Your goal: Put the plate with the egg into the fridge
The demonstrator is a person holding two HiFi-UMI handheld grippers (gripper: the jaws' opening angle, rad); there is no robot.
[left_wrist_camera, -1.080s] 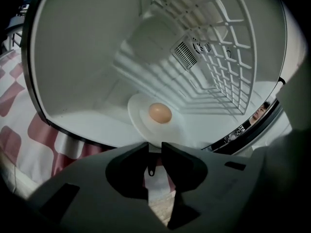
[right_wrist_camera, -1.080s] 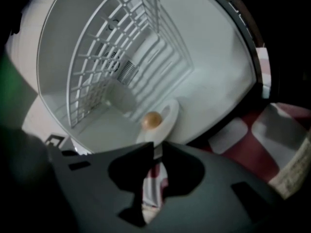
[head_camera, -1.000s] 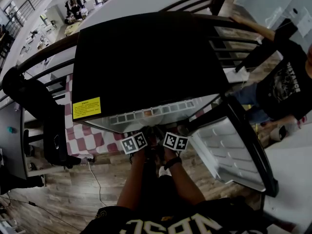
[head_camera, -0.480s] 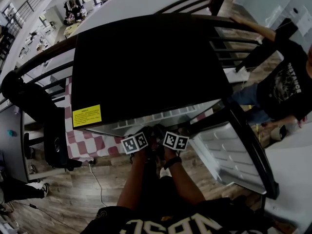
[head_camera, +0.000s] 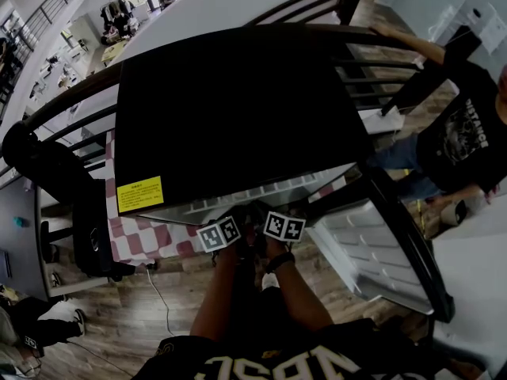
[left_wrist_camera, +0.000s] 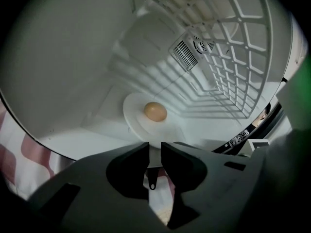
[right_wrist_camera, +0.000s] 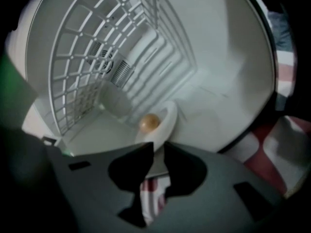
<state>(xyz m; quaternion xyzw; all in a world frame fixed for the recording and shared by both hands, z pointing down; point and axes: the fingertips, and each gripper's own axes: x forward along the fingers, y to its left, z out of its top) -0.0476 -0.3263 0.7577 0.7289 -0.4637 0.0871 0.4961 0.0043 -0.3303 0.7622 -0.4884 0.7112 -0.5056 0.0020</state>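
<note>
Head view gives us the fridge from above: its black top, a yellow label near its front left corner, its door swung open at its right, a checked cloth under it, and a person standing beyond the door. The inside of the fridge is hidden from there.

Left gripper view looks into the white fridge, where we see the plate low inside, beneath the wire shelf, with the egg lying on it. The left gripper has the plate's near rim between its jaws, which are closing on it. Right gripper view shows the right gripper clamped narrowly on that same rim.
</note>
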